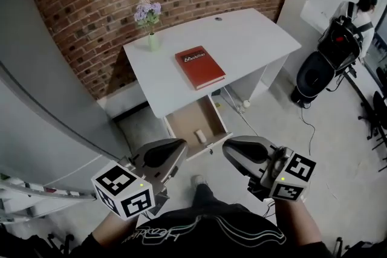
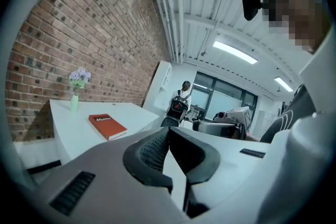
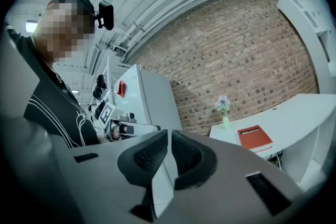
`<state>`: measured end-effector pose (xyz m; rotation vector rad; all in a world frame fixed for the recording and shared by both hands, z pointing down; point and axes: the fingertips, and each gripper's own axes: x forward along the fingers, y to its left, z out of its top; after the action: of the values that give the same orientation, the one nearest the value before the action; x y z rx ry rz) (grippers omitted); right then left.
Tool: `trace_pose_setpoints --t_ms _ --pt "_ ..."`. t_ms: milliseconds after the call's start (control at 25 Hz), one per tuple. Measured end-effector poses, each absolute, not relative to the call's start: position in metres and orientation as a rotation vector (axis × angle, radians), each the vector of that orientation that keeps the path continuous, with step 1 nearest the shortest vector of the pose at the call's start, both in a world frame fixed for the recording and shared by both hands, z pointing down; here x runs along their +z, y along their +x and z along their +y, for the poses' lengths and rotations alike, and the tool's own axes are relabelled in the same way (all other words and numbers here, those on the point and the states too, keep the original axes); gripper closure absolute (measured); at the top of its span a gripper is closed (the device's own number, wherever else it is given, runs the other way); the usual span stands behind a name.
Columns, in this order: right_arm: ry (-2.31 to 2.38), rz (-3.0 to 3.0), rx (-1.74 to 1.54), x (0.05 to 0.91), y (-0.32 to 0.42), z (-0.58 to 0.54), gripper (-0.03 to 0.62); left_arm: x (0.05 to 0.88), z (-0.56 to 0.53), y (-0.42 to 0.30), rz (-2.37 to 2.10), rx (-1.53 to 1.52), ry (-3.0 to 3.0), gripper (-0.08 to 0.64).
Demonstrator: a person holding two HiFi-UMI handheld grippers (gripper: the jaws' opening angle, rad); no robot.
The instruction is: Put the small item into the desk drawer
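Observation:
The white desk (image 1: 248, 39) stands against the brick wall, with its drawer (image 1: 183, 122) pulled out under the front edge. A small pale cylindrical item (image 1: 199, 136) lies inside the drawer, towards its front. My left gripper (image 1: 179, 147) is held low in front of the drawer, its jaws shut and empty. My right gripper (image 1: 227, 151) hangs just right of the drawer's front corner, also shut with nothing between the pads. In the left gripper view the gripper (image 2: 168, 134) points past the desk; in the right gripper view the gripper (image 3: 169, 136) points towards the wall.
A red book (image 1: 199, 67) and a green vase of flowers (image 1: 152, 39) sit on the desk. A tall grey cabinet (image 1: 36, 99) stands at the left. A person with a backpack (image 1: 351, 21) and a black bag (image 1: 314, 77) are at the right.

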<state>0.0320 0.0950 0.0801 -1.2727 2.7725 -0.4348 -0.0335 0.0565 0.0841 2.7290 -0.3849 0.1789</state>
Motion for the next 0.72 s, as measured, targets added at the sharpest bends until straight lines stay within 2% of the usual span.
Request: trace_pose_setpoints --t_ms 320,720 --pt "-1.308 2.742 -0.338 0.052 0.017 0.118 0.538 0.048 0.091 -0.037 -0.325 0.109 2.803 0.538" --pt "-1.394 2.697 -0.362 0.066 0.02 0.134 0.538 0.061 0.101 -0.032 -0.307 0.089 2.787 0.537"
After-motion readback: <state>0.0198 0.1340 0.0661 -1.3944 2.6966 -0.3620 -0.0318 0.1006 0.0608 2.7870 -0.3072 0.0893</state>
